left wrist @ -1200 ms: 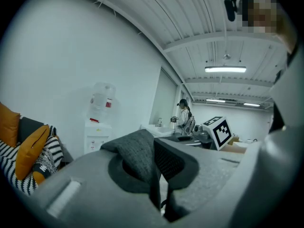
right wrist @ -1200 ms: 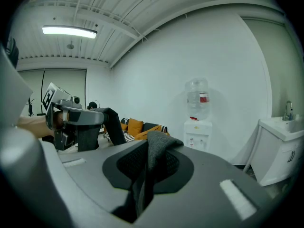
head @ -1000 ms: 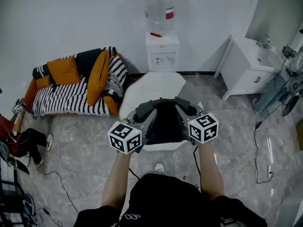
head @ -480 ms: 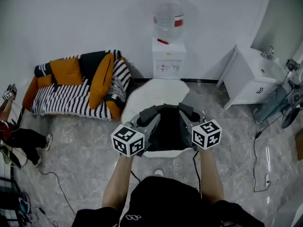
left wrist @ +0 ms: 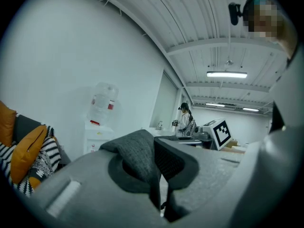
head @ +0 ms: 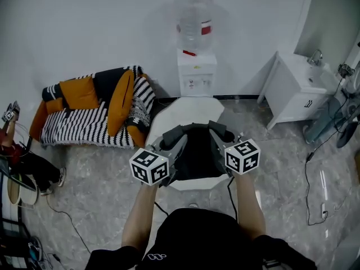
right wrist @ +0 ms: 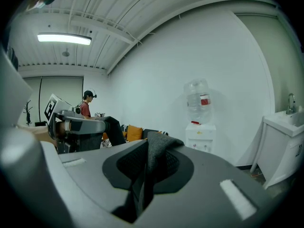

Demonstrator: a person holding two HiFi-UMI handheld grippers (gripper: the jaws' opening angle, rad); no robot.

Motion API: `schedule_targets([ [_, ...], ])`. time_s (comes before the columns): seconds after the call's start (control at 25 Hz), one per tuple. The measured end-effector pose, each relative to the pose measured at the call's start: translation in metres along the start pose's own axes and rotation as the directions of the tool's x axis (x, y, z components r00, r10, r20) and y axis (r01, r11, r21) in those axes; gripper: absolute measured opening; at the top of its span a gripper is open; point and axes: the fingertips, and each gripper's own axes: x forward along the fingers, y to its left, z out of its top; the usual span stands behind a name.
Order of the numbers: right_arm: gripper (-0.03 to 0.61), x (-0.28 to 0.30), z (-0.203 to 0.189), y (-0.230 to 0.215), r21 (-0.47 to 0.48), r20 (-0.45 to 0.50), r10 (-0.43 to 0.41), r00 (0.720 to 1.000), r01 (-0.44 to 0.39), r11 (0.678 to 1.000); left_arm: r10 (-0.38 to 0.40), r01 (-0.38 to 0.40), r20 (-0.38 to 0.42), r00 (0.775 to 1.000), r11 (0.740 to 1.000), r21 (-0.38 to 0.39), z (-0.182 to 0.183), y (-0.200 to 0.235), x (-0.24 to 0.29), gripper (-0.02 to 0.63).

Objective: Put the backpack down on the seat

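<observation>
- Grey marble floor (head: pixel 95 167), white octagonal seat (head: pixel 188 107).
- Over its near edge: black fabric backpack (head: pixel 197 151), grey straps (head: pixel 170 133) pinched by left gripper (head: pixel 178 138) and right gripper (head: pixel 217 135).
- Carrying step, seemingly; next calls for lowering, then release.

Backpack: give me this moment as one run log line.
backpack: hanging over white seat | left gripper: shut on grey strap | right gripper: shut on other strap | status: not yet set down
</observation>
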Motion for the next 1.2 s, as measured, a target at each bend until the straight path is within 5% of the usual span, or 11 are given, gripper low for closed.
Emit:
schedule_targets([
  [0.4,0.038,0.006,0.002,-0.019,0.005,-0.003,0.015,1.0,-0.015,1.0,0.031,-0.03,-0.035,0.999,1.0,0.007,0.004,0.009,0.022,0.026],
  [1.2,0.038,0.041,-0.038,-0.113,0.002,-0.134,0.132,0.982,-0.133,0.991,0.132,-0.137,-0.059,0.99,0.985,-0.102,-0.035,0.049,0.117,0.026],
])
